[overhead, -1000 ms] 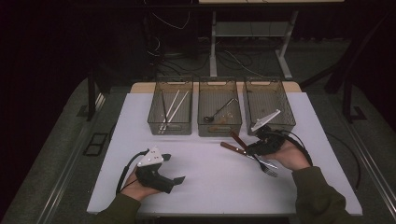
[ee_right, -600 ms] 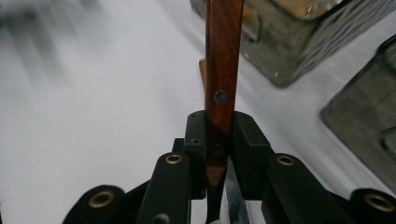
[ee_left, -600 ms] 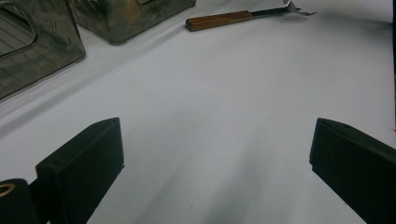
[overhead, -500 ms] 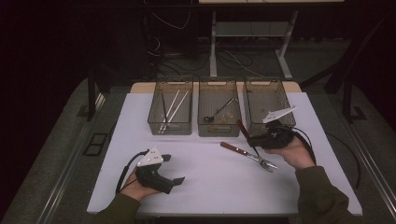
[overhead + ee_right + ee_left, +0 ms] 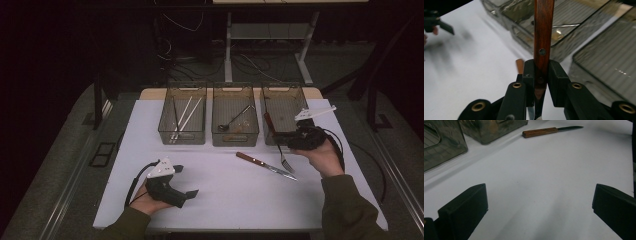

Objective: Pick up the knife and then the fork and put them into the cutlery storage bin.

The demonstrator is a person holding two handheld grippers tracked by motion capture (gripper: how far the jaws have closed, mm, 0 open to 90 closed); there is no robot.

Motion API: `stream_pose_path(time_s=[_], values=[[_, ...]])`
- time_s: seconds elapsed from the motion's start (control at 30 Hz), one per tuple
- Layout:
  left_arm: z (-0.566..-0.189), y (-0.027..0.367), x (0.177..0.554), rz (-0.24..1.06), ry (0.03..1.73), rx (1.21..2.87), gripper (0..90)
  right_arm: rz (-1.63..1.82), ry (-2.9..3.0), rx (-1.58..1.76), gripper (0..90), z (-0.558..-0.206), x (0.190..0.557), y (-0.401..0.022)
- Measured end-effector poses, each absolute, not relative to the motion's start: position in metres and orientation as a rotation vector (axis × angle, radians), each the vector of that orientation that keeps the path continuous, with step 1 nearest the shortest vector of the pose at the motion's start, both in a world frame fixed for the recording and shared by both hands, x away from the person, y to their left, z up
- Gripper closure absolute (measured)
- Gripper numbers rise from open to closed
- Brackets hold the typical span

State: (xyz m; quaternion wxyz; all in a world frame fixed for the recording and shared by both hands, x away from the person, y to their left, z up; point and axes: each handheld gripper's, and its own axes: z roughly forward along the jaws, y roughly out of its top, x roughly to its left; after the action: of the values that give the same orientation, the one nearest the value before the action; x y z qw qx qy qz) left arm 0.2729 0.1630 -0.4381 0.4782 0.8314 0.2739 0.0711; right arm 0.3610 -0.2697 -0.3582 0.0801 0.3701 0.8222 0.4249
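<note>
- at right of the high view, right gripper [image 5: 292, 142] pinches a fork [image 5: 278, 145] by its wooden handle, prongs hanging above the white table [image 5: 225, 200], just before the right bin [image 5: 285, 112].
- lower left, left gripper [image 5: 185, 181] rests there, jaws spread, nothing between.
- centre, knife [image 5: 265, 165] lies flat.

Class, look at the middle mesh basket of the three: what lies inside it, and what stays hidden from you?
Inside the middle basket lies a metal ladle-like utensil, handle slanting toward the right rear corner, beside a pale patch. The dark mesh front wall screens the floor nearest us, so anything small there cannot be made out.
</note>
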Motion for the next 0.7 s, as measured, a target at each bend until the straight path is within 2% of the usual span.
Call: stream_pose_path(time_s=[0.7], values=[[-0.437,0.16,0.272,0.191,0.655,2.038,0.0,1.267,2.169,1.24,77.4,-0.308,0.401,-0.304]])
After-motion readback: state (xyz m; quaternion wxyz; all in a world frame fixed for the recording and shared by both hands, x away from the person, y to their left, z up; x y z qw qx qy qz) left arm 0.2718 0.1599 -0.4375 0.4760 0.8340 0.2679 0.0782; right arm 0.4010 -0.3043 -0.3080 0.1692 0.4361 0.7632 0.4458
